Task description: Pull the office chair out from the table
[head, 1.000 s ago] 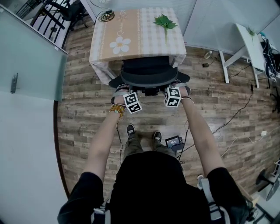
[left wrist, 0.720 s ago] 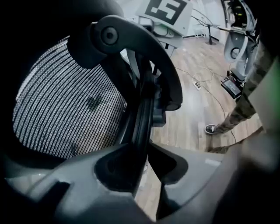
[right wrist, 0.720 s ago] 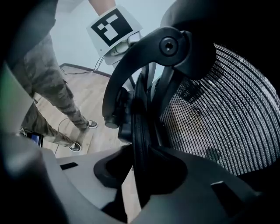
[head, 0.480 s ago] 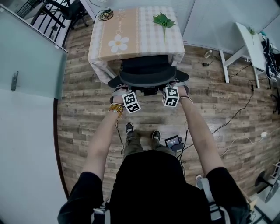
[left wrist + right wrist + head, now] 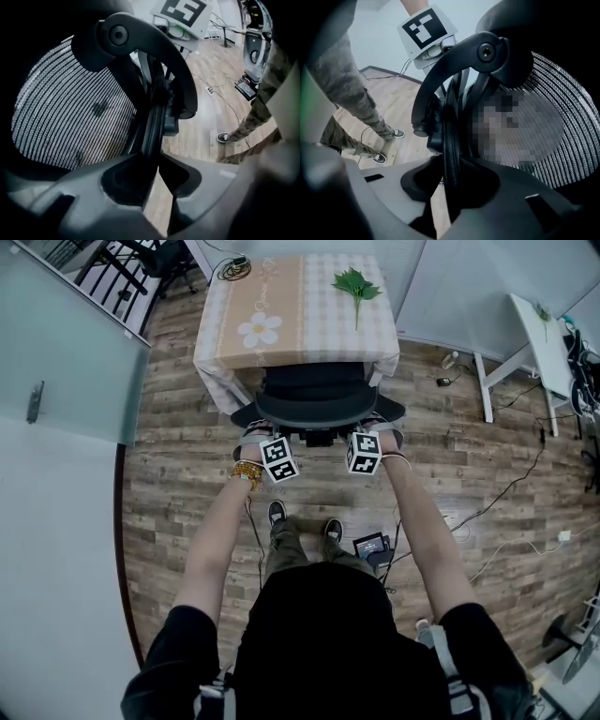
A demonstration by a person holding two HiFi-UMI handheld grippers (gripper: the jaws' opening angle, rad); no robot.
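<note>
A black office chair (image 5: pixel 317 395) stands tucked under the cloth-covered table (image 5: pixel 281 306), with its backrest towards me. My left gripper (image 5: pixel 266 435) is at the left end of the backrest and my right gripper (image 5: pixel 371 427) at the right end. In the left gripper view the backrest's black frame rim (image 5: pixel 152 126) runs down between the jaws of the left gripper (image 5: pixel 157 159), beside the grey mesh (image 5: pixel 70 117). The right gripper view shows the rim (image 5: pixel 451 140) clamped in the right gripper (image 5: pixel 452 187) in the same way.
A green leafy sprig (image 5: pixel 354 284) lies on the table. A glass partition (image 5: pixel 66 362) stands to the left and a white side table (image 5: pixel 534 334) to the right. Cables (image 5: pixel 506 493) and a small device (image 5: pixel 372 547) lie on the wooden floor by my feet (image 5: pixel 278 514).
</note>
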